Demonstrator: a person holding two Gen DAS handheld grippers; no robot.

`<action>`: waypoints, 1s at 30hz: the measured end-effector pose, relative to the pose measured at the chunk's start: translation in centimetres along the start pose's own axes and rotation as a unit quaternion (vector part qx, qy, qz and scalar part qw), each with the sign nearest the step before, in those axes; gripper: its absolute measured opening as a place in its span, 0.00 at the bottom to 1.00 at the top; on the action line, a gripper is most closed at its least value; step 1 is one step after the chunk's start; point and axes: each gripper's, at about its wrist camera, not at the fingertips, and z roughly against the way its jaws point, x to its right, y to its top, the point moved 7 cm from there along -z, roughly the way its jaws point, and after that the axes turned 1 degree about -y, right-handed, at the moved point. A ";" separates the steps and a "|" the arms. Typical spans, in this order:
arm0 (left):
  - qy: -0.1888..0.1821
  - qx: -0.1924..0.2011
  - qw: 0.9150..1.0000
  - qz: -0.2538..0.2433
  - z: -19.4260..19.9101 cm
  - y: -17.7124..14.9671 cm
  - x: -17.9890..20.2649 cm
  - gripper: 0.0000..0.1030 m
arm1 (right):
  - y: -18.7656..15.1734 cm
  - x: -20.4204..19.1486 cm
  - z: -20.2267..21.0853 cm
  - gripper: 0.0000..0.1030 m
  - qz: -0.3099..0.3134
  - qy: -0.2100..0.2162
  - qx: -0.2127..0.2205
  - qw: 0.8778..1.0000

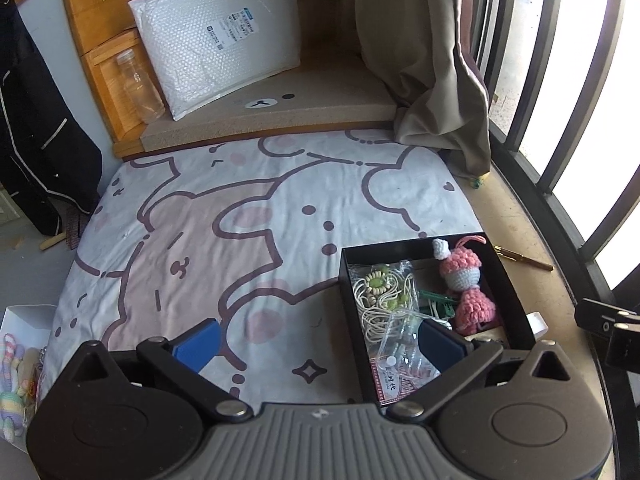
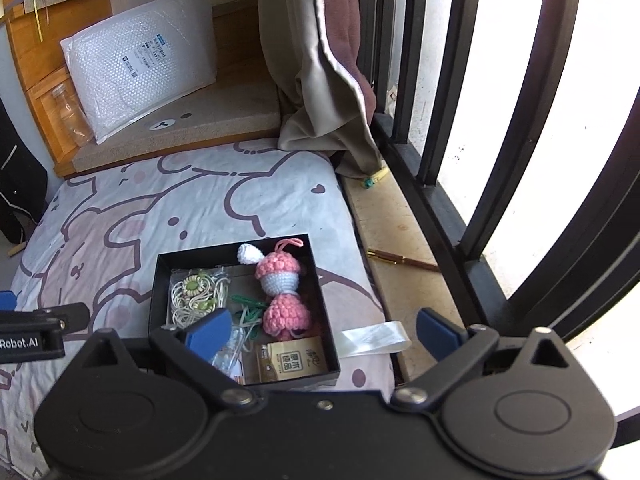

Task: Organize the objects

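Observation:
A black open box (image 1: 345,280) (image 2: 158,280) sits on the cartoon-print cushion (image 1: 240,216) (image 2: 100,216). It holds a pink crochet doll (image 1: 464,276) (image 2: 280,276), a beaded cord bundle in a clear bag (image 1: 378,288) (image 2: 194,296), green clips (image 2: 246,302), a small clear bag (image 1: 400,340) and a tan packet (image 2: 290,360). My left gripper (image 1: 320,340) is open and empty, its right fingertip over the box's near left part. My right gripper (image 2: 324,332) is open and empty, over the box's near right corner.
A brown pen (image 1: 524,258) (image 2: 404,260) lies on the sill by the black window bars (image 2: 452,120). A white ribbon (image 2: 376,338) lies beside the box. A bubble-wrap parcel (image 1: 220,40), a clear jar (image 1: 138,88) and a curtain (image 1: 432,60) stand behind. Crochet toys (image 1: 12,368) sit at the left.

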 end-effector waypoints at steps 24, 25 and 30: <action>-0.002 -0.010 1.000 -0.001 -0.2 -0.5 -0.4 1.00 | -0.2 -0.2 -0.1 1.00 0.000 -0.005 -0.006 1.000; -0.001 -0.010 1.000 -0.001 -0.2 -0.5 -0.4 1.00 | -0.2 -0.3 -0.1 1.00 0.000 -0.005 -0.006 1.000; -0.001 -0.010 1.000 -0.001 -0.2 -0.4 -0.4 1.00 | -0.3 -0.4 -0.2 1.00 0.001 -0.004 -0.006 1.000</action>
